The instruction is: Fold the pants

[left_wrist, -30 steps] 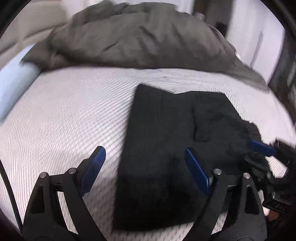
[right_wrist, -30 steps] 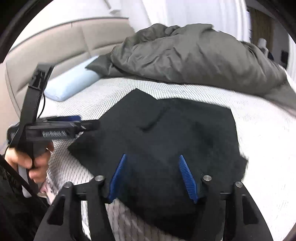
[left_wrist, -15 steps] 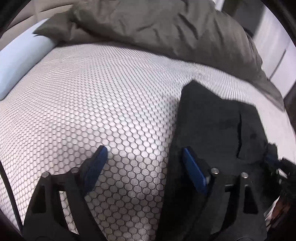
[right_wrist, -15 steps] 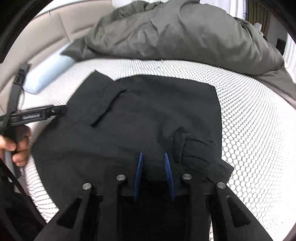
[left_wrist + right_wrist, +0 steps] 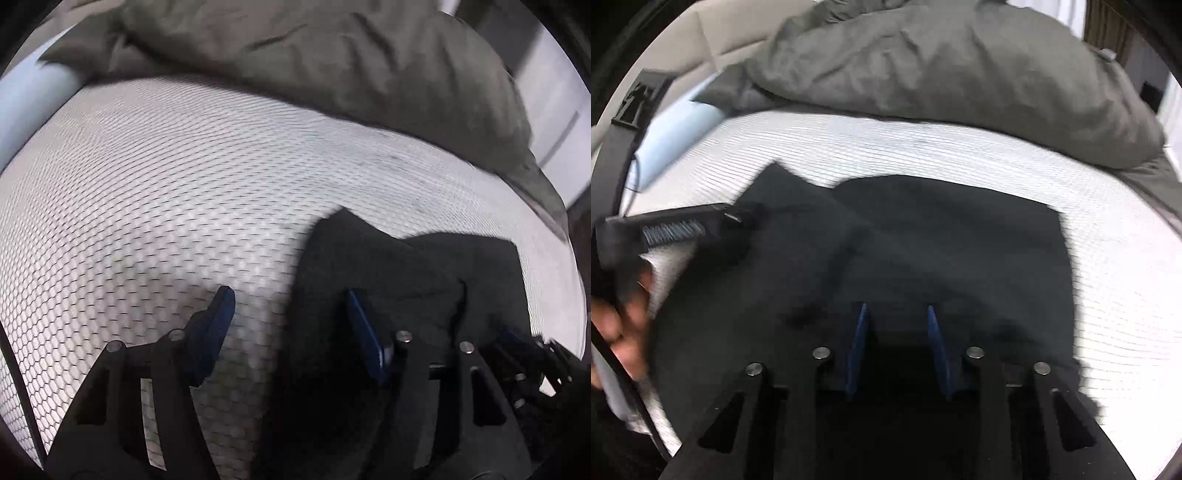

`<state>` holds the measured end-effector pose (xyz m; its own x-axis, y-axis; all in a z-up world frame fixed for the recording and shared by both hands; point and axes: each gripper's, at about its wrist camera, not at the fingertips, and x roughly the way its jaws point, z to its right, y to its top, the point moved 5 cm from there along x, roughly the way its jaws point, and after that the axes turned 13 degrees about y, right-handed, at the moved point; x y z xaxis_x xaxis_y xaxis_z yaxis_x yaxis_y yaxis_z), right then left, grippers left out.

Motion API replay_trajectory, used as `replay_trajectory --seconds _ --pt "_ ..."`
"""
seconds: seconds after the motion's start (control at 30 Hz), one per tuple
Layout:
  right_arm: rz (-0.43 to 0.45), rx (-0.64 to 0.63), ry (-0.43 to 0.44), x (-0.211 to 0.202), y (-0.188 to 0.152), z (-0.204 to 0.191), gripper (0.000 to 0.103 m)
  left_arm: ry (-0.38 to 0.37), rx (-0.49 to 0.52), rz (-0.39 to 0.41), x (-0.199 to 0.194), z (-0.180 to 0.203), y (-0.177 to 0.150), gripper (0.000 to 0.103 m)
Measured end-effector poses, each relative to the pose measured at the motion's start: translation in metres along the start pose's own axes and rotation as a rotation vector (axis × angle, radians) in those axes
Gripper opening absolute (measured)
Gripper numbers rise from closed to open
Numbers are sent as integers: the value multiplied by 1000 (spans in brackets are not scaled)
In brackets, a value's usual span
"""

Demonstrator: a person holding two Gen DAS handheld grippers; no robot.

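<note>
Pants (image 5: 923, 251), black and laid out flat in a folded slab, lie on the bed (image 5: 155, 177) at the near side; in the right wrist view they fill the centre and run down to 6 o'clock, and in the left wrist view (image 5: 413, 273) they sit toward 4 o'clock. The bed's cover is white with a dark honeycomb print. Along its far side, from 11 to 2 o'clock in both views, a rumpled grey duvet (image 5: 942, 66) is heaped, well apart from the pants. A pale blue pillow (image 5: 26, 99) lies at 9 to 10 o'clock, partly under the duvet's edge.

The left tongs (image 5: 291, 317) are spread wide: one blue finger stands over the bare bed, the other over the left border of the pants, so the cloth edge lies between them and nothing is gripped. In the right wrist view the same tool (image 5: 683, 227) comes in from 9 o'clock, held by the person's hand (image 5: 624, 321), its tip at the pants' left edge.

The right tongs (image 5: 897, 314) are parted by a modest gap, over the near hem of the pants at 6 o'clock. The black cloth between the blue fingers is blurred, so I cannot tell whether any of it is pinched.
</note>
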<state>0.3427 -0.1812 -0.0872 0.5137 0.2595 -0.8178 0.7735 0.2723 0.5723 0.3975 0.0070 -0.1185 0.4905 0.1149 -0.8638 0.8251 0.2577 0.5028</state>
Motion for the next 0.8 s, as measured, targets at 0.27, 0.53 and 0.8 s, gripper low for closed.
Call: replay_trajectory --seconds 0.27,0.53,0.8 --pt "136 113 128 -54 -26 7 45 24 -29 41 -30 -16 -12 61" --pt "82 -129 182 -50 -75 -68 70 -33 194 105 -71 3 -96 72" --pt "127 -173 100 -77 -106 -36 70 53 63 126 -73 -32 -100 79"
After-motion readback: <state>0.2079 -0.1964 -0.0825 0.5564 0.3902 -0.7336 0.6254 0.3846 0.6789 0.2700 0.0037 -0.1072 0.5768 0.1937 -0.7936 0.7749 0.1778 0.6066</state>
